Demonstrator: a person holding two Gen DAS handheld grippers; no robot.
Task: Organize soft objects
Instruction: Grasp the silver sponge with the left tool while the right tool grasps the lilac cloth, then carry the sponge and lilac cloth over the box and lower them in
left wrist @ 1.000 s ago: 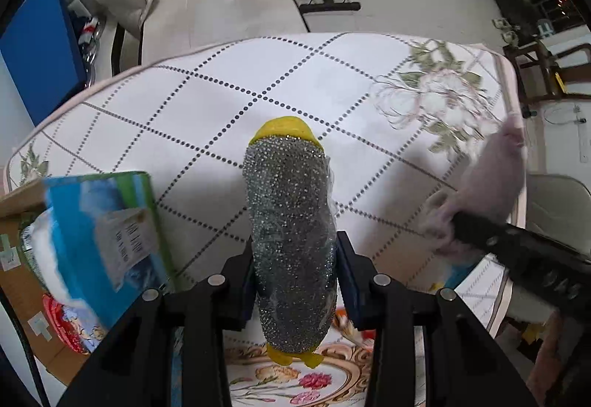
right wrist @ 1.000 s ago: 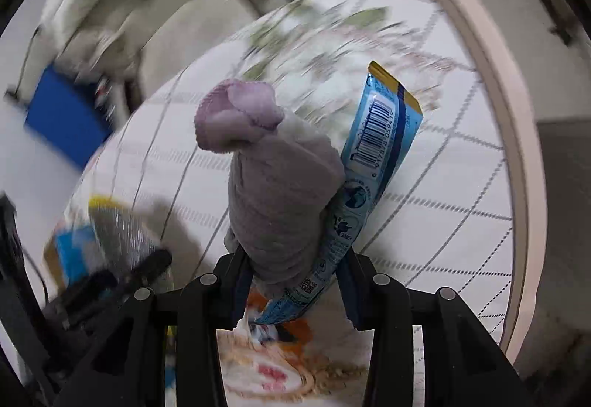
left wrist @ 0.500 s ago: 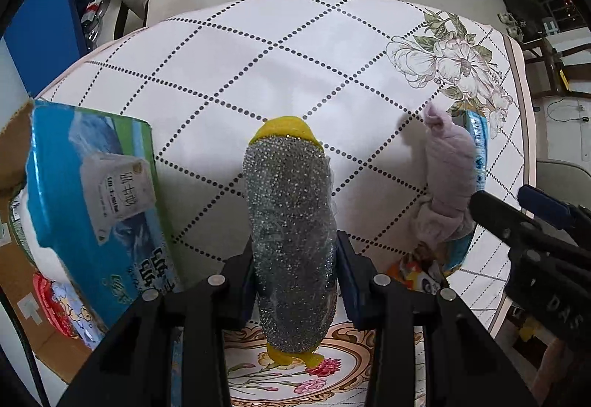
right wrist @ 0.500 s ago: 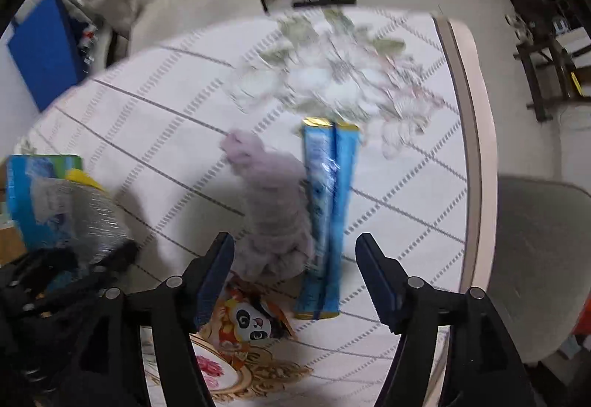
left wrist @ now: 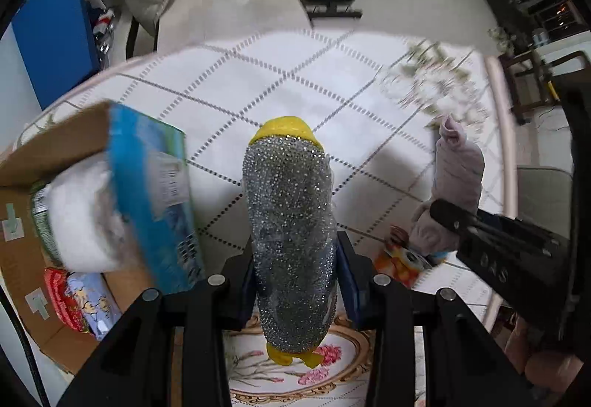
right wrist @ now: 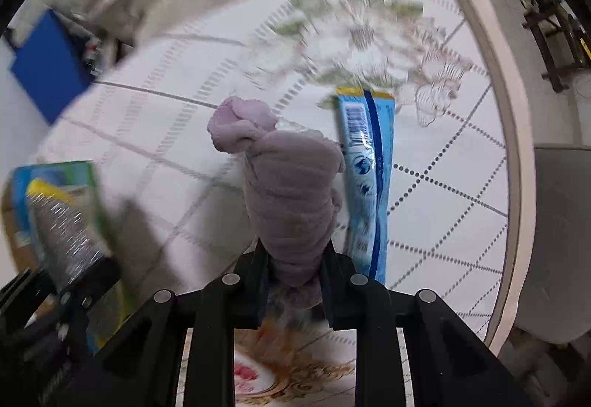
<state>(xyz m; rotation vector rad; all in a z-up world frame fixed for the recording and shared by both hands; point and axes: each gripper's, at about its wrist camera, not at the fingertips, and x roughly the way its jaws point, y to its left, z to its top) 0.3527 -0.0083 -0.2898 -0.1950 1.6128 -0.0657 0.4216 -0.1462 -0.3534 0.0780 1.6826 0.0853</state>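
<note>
My left gripper (left wrist: 293,281) is shut on a silver glittery scrub sponge with yellow ends (left wrist: 291,222), held above the table. My right gripper (right wrist: 293,281) is shut on a rolled lilac cloth (right wrist: 288,192), lifted off the table; the cloth (left wrist: 456,185) and right gripper also show at the right in the left wrist view. A blue snack packet (right wrist: 369,185) lies on the table just right of the cloth. The sponge (right wrist: 62,226) appears at the lower left in the right wrist view.
A cardboard box (left wrist: 33,185) at the table's left edge holds a blue tissue pack (left wrist: 155,200), a white soft bundle (left wrist: 81,211) and other packets. An orange panda packet (left wrist: 402,259) lies near the cloth. The patterned tablecloth (left wrist: 295,82) ends at a pink edge on the right.
My right gripper, open half a second ago, has closed on the lilac cloth alone; the blue packet stays on the table. The left gripper has shifted towards the box with the sponge.
</note>
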